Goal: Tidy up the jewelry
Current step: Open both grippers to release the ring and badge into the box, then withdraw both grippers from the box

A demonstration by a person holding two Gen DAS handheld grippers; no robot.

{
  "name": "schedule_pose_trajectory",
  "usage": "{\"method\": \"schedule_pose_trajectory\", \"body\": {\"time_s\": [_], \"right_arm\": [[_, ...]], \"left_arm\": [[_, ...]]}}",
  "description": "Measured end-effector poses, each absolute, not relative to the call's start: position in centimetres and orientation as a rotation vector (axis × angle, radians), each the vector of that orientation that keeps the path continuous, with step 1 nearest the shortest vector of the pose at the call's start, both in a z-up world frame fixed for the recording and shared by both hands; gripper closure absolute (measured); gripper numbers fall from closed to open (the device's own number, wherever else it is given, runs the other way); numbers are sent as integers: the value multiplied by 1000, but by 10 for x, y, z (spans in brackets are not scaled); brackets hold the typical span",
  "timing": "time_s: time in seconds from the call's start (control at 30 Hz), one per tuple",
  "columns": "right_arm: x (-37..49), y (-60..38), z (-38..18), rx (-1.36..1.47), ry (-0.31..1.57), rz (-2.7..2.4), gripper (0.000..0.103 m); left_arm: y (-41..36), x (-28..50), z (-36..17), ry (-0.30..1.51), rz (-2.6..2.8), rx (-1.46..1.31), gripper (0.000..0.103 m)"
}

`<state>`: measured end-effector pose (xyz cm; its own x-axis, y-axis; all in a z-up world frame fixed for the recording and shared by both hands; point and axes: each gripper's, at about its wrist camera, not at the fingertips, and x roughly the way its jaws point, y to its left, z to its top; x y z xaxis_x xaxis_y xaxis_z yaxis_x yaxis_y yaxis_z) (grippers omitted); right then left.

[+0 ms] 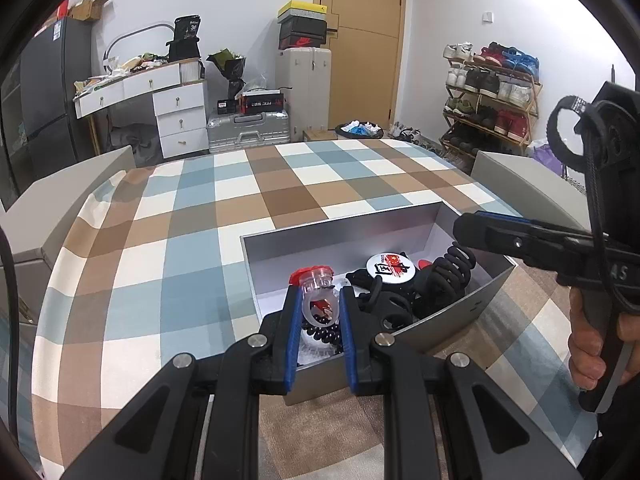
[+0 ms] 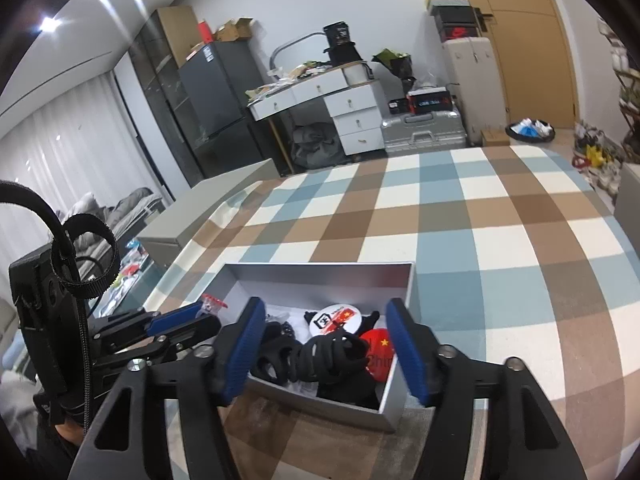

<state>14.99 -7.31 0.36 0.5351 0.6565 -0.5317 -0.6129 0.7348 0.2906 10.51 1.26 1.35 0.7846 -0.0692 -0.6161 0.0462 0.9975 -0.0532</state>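
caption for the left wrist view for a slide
Left gripper shut on a clear plastic ring above an open silver box on a checked tablecloth.

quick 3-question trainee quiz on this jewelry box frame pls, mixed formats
1. True or false: the left tool is shut on a clear ring with a red top.
2. Which tool is open with nothing between its pads: A left, B right?
3. Fill in: the round white badge lies inside the ____ box.

Key: 1 true; 2 B; 3 silver
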Motion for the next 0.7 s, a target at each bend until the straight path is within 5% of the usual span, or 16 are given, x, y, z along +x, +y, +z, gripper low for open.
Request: {"method": "schedule_pose_trajectory", "body": {"time_s": [0.13, 0.3, 0.4, 0.57, 0.7], "right_arm": [[143, -71, 8, 34, 636, 754, 23], [140, -79, 16, 53, 615, 754, 10], [138, -85, 20, 63, 622, 759, 0], [125, -92, 24, 30, 604, 767, 0], [108, -100, 21, -30, 561, 759, 0]], "left_arm": [[11, 103, 17, 663, -70, -31, 86], [14, 94, 25, 637, -85, -64, 35], [17, 89, 29, 620, -62, -89, 21], [20, 80, 32, 578, -8, -106, 1], [23, 71, 32, 552, 5, -126, 1]]}}
